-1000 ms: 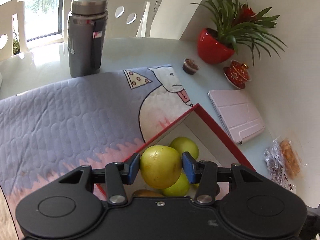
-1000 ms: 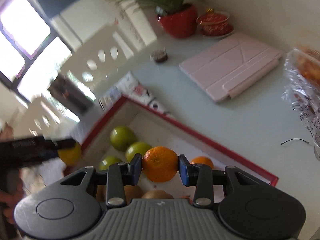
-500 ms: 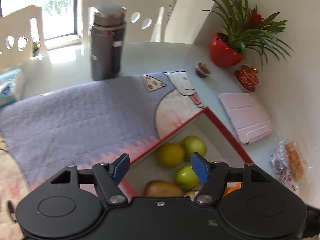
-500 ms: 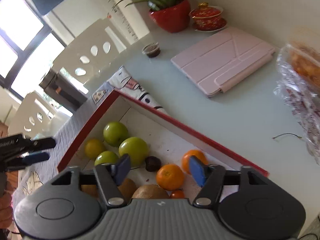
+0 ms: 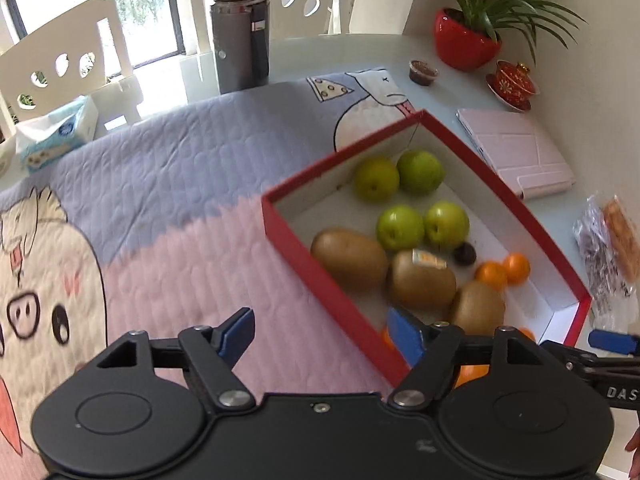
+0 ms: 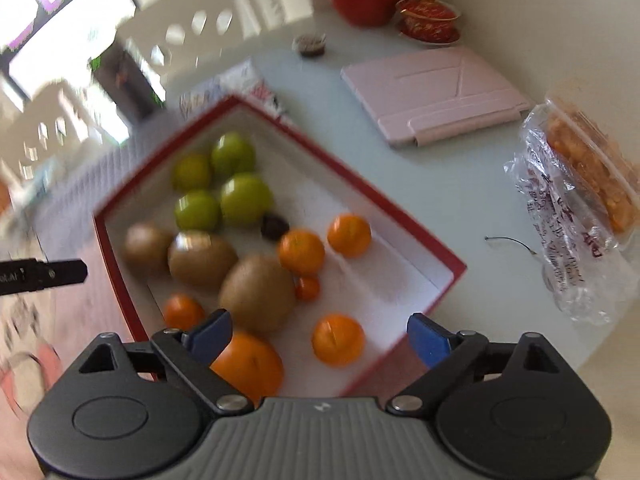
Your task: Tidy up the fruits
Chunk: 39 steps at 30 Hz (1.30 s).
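A red box [image 5: 320,272] with a white inside sits on the mat and also shows in the right wrist view [image 6: 452,276]. It holds several green fruits [image 5: 400,226] [image 6: 244,198] at the far end, three brown kiwis [image 5: 348,258] [image 6: 258,294] in the middle, several oranges [image 5: 516,268] [image 6: 302,250] and one small dark fruit [image 5: 464,254]. My left gripper [image 5: 322,338] is open and empty above the box's near left wall. My right gripper [image 6: 318,336] is open and empty above the box's near end.
A quilted pig-print mat [image 5: 160,208] covers the table's left. A grey flask [image 5: 240,36], tissue pack [image 5: 52,136], red plant pot [image 5: 466,42], small cup [image 5: 423,72], red lidded dish [image 5: 514,84], pink tablet case [image 5: 516,152] and snack bag [image 6: 580,208] surround the box.
A second ago the left gripper held a yellow-green fruit and the right an orange. Both opened, left the fruits in the box, and have pulled back and up.
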{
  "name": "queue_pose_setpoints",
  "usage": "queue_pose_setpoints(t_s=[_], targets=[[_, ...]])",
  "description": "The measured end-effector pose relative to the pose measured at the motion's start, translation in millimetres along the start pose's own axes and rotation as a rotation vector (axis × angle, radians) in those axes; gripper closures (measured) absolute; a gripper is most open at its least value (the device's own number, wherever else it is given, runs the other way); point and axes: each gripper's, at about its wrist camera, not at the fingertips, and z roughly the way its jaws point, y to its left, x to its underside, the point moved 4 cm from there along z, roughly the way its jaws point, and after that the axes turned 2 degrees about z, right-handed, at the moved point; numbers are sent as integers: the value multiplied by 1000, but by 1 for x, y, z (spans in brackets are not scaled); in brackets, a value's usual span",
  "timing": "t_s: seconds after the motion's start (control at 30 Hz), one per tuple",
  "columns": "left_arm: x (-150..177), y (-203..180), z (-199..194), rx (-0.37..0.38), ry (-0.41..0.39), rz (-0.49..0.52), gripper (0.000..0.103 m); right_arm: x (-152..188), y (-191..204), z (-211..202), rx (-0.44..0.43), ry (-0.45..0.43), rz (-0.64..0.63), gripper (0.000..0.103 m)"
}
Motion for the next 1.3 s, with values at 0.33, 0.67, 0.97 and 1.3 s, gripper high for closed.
queue_pose_setpoints(t_s=[0.33, 0.67, 0.97, 1.3], targets=[[29, 6, -13, -43, -125, -80, 9, 24, 17, -2, -41, -43, -15, 7], [42, 36, -18, -65, -111, -103, 7, 28, 21, -17, -43, -149, 34, 7], [50, 56, -22, -91, -109, -160, 7, 34, 38, -11, -68, -133, 22, 7], [58, 45, -22, -85, -102, -145, 7, 41, 26, -8, -128, -122, 95, 7]])
